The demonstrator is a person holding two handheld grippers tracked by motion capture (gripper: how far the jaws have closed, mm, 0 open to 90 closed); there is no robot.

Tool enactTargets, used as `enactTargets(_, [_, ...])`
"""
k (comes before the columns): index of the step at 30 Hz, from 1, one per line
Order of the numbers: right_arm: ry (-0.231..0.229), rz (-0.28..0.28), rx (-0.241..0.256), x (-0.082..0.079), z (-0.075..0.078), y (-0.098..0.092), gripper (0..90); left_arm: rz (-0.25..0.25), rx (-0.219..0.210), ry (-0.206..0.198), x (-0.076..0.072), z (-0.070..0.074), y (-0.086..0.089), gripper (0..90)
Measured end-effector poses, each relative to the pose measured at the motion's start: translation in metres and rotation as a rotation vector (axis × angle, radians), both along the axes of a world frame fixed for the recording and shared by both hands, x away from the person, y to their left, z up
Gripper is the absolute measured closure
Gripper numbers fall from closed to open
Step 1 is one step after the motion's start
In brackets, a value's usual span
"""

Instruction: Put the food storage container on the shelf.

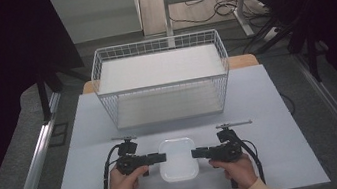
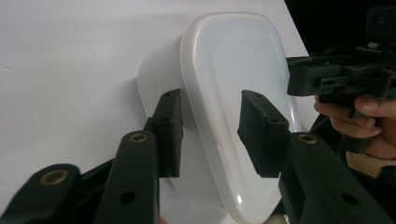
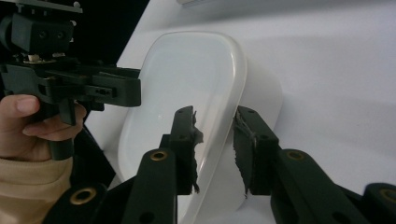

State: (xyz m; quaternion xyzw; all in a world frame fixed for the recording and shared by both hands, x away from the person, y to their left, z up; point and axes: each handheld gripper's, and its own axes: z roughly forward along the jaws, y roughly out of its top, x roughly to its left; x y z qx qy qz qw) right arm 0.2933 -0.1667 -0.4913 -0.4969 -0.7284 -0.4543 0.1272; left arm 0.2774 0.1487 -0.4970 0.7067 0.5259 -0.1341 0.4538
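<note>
White plastic box point(image 1: 178, 159) with lid sits near the table point(image 1: 280, 108) front edge, no readable writing. Left gripper point(image 1: 158, 157) and right gripper point(image 1: 197, 154) flank it, jaws spread astride its rims. Wire basket point(image 1: 162, 80) stands beyond.

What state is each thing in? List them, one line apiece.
White lidded container: lid on, flat on the table, between both grippers.
Left hand-held gripper: open, jaws astride the lid's rim.
Right hand-held gripper: open, jaws astride the opposite rim.
Wire basket: upright, empty.
</note>
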Motion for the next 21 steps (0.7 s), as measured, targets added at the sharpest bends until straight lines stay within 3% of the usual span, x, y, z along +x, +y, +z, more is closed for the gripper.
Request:
enactTargets(5, [-0.001,0.009,0.026,-0.006,0.003,-0.004,73.6,0.007,-0.001,-0.037,-0.008,0.005,0.003,70.8])
enactTargets(21, [-0.027,0.02,0.061,-0.016,0.009,-0.006,80.5,0.006,-0.006,-0.092,-0.02,0.013,0.009,77.7])
